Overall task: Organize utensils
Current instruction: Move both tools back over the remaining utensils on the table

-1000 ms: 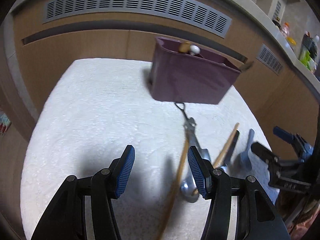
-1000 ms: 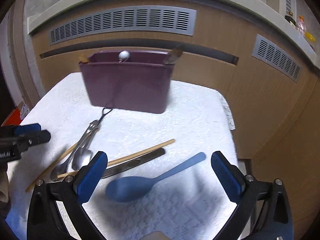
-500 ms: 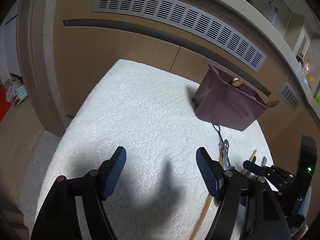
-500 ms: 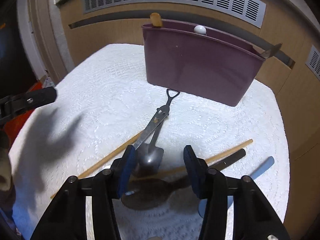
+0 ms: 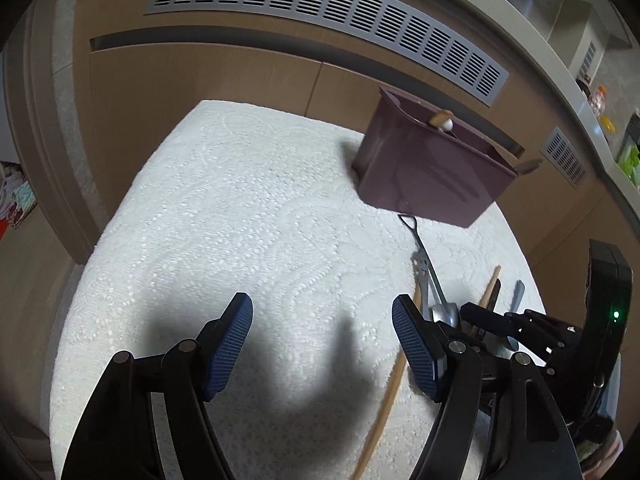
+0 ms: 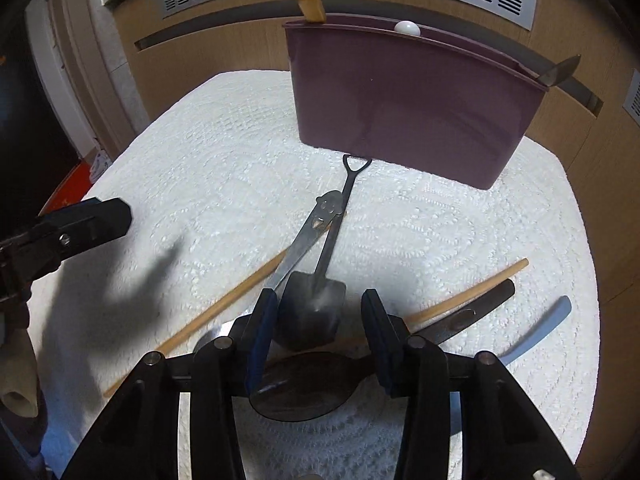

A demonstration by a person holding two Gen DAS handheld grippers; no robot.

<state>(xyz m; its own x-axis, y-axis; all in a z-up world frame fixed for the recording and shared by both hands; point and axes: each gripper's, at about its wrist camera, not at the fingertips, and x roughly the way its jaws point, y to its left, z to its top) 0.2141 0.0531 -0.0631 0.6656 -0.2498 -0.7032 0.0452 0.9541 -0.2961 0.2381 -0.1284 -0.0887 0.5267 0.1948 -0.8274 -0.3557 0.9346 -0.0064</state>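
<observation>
A purple utensil caddy (image 6: 412, 100) stands at the back of the white cloth (image 6: 240, 168), with handles poking from its rim; it also shows in the left wrist view (image 5: 424, 172). Loose utensils lie in front: a shovel-shaped metal spoon (image 6: 320, 304), a flat metal utensil (image 6: 308, 236), two wooden chopsticks (image 6: 224, 304), a dark-handled spoon (image 6: 464, 316) and a blue spoon handle (image 6: 536, 332). My right gripper (image 6: 318, 332) is open, its fingers straddling the shovel spoon's bowl. My left gripper (image 5: 322, 344) is open and empty over bare cloth, left of the pile.
Wooden cabinet fronts with grey vent grilles (image 5: 320, 16) rise right behind the cloth. The cloth's edges drop off at the left (image 5: 100, 240) and right (image 6: 588, 280). Bottles stand on a counter at far right (image 5: 600, 100).
My right gripper has come down and forward over the pile and narrowed from wide open around the shovel spoon. My left gripper has swung left, away from the utensils, staying open.
</observation>
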